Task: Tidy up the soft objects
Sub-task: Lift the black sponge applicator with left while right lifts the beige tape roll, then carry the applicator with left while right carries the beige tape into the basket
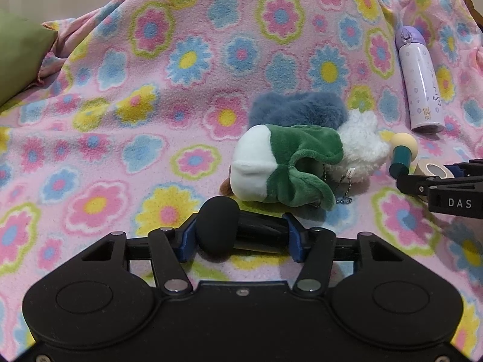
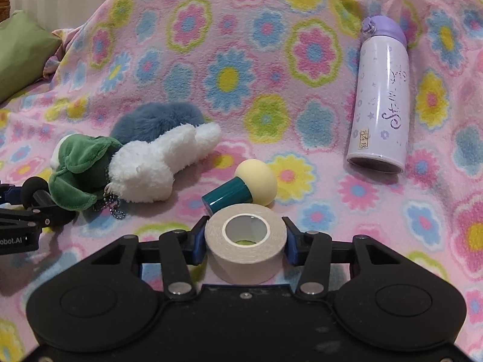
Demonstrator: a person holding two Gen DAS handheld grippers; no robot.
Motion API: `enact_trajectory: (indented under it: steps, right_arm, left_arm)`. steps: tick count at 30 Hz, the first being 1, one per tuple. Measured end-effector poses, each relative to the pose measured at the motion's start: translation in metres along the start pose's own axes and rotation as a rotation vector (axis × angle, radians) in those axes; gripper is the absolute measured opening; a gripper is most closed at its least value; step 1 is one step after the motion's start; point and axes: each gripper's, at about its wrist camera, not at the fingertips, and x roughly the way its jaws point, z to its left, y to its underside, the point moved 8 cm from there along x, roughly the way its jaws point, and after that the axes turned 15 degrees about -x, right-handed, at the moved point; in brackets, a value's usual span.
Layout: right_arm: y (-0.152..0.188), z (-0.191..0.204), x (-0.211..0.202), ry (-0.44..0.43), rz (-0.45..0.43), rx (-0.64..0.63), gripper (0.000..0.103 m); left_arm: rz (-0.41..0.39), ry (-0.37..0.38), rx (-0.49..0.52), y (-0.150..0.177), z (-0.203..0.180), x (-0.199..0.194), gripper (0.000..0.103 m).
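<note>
Right jaws clamp tape roll (image 2: 245, 242), left jaws grip black sponge tool (image 1: 218, 225); plush toys (image 1: 289, 166) just ahead.

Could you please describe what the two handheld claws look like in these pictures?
Both are matte black plastic. The left claw and right claw each have a wide body with two round raised discs, silver pivot screws, angled black linkage bars and blue finger pads. White lettering marks their sides. No cables or sleeves show.
</note>
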Motion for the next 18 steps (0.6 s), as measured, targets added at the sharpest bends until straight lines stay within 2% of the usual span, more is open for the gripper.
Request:
enact_trajectory:
  steps: [7, 11, 14, 18]
  right_arm:
    - [-0.003, 0.004, 0.0, 0.02, 0.028, -0.047, 0.047]
    - [-0.008, -0.004, -0.003, -0.021, 0.143, 0.01, 0.047]
    - [-0.012, -0.011, -0.018, -0.015, 0.2, 0.026, 0.047]
    - [-0.023, -0.017, -0.054, -0.015, 0.192, 0.072, 0.047]
  left_arm:
    - [0.005, -0.008, 0.005, 0.001, 0.0, 0.0, 0.054]
    - [0.045, -0.019, -0.021, 0.001, 0.002, -0.006, 0.054]
    - [0.085, -0.027, -0.061, -0.003, 0.003, -0.02, 0.054]
    - [0.128, -0.05, -0.049, -0.011, -0.001, -0.047, 0.054]
